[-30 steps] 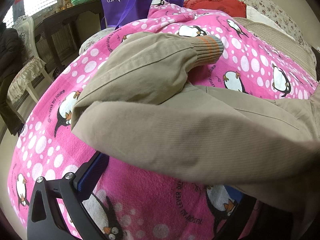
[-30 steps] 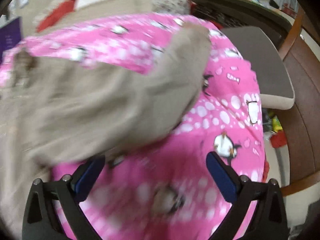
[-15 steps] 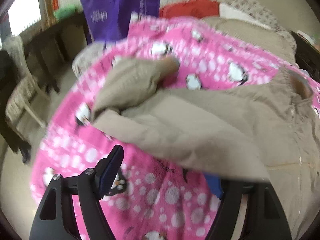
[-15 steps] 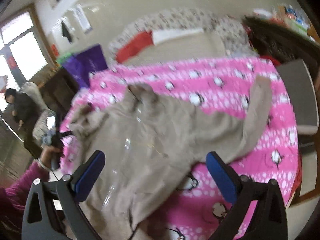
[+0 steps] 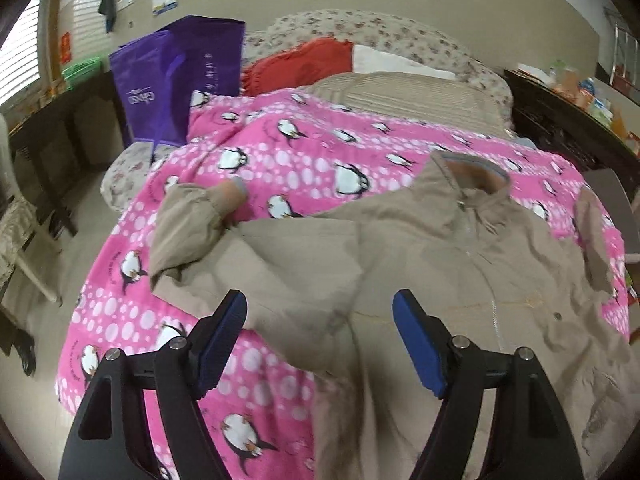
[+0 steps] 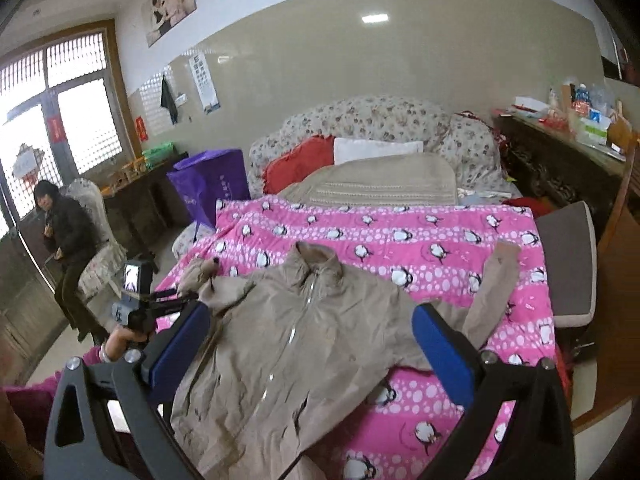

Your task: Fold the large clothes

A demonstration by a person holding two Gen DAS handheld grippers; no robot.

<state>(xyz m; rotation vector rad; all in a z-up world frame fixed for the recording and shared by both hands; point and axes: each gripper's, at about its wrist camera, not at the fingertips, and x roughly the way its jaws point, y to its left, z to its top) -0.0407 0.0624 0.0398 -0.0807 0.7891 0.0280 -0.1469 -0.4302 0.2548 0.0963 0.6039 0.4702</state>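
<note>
A khaki zip jacket (image 5: 440, 260) lies front-up on a pink penguin blanket (image 5: 320, 152) that covers a bed. Its left sleeve (image 5: 188, 216) is bunched at the bed's left edge, cuff pointing inward. My left gripper (image 5: 318, 300) hovers above the jacket's left shoulder, jaws apart, nothing between them. In the right wrist view the whole jacket (image 6: 288, 340) shows, collar (image 6: 316, 256) away from me and right sleeve (image 6: 496, 276) stretched outward. My right gripper (image 6: 312, 312) hangs open high over it, empty. A hand (image 6: 116, 342) holds the left gripper (image 6: 188, 298) by the sleeve.
A purple bag (image 5: 176, 76) stands at the bed's far left corner, with a red pillow (image 5: 300, 64) and a floral headboard behind. A person (image 6: 64, 232) sits on a chair at the left. A grey-cushioned chair (image 6: 568, 260) and a cluttered dark sideboard (image 6: 560, 152) flank the right.
Both grippers have risen and drawn back from the jacket. The left one came out from under the jacket's edge with narrower jaws. The right one left the right sleeve.
</note>
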